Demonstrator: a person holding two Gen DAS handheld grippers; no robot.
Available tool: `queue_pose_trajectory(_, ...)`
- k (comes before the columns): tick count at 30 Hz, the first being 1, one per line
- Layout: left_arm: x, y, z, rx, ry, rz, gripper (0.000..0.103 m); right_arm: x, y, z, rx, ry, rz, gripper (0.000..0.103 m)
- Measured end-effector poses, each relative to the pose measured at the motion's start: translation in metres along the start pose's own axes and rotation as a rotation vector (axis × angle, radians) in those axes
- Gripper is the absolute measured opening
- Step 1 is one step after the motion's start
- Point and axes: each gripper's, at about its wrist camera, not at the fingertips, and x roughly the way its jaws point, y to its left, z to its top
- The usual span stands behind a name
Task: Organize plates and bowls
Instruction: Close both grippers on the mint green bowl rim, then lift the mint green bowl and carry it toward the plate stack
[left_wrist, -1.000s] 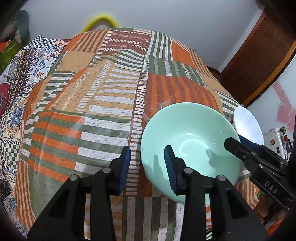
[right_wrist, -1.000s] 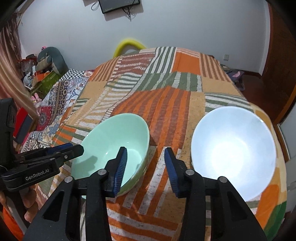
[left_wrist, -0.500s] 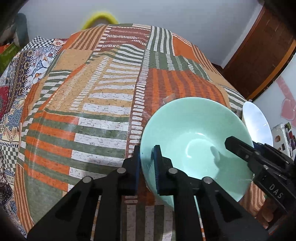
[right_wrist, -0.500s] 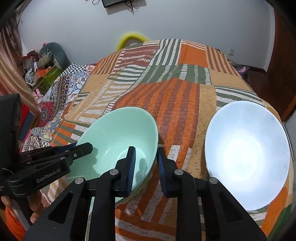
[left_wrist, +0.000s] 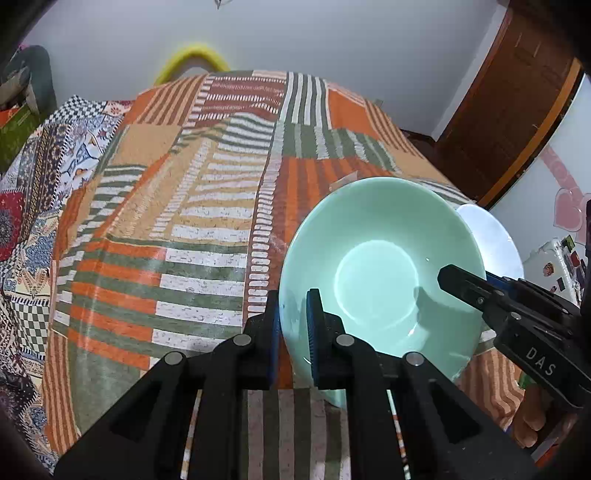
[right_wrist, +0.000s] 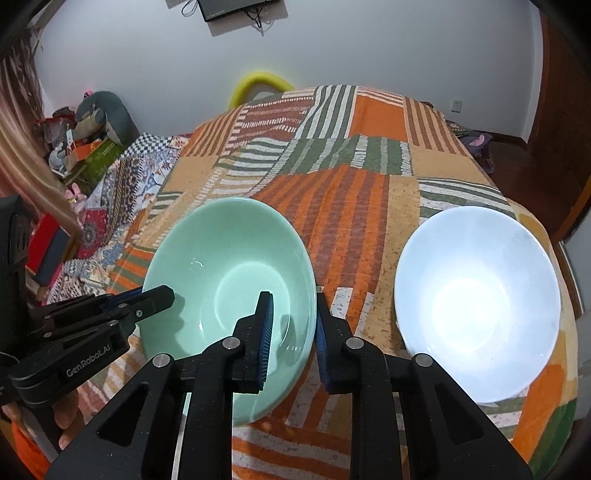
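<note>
A mint green bowl (left_wrist: 376, 266) is held above the striped patchwork bed cover (left_wrist: 192, 221), tilted. My left gripper (left_wrist: 293, 332) is shut on its left rim. My right gripper (right_wrist: 293, 332) is shut on its right rim; the bowl (right_wrist: 229, 280) fills the left of the right wrist view. A white bowl (right_wrist: 476, 295) rests on the cover to the right, apart from the green one. In the left wrist view the white bowl (left_wrist: 491, 236) peeks out behind the green bowl. Each gripper shows in the other's view: the right gripper (left_wrist: 517, 317), the left gripper (right_wrist: 92, 321).
The bed cover (right_wrist: 354, 192) stretches far ahead to a white wall. A yellow ring (right_wrist: 258, 86) sits at the bed's far end. Clutter and a stuffed toy (right_wrist: 99, 118) lie left of the bed. A wooden door (left_wrist: 513, 103) stands to the right.
Both grippers closed from open onto opposite rims of the green bowl. The bowl has lifted off the cover and tilted.
</note>
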Motion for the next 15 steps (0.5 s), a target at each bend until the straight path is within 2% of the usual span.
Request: queue_pose_trajectory(15,-0.073,-0.011,-0.021,0.011,-0.090,-0.016,0.012,-0.050,0.017,-0.010,-0.028,-0.072,0.031,0.019)
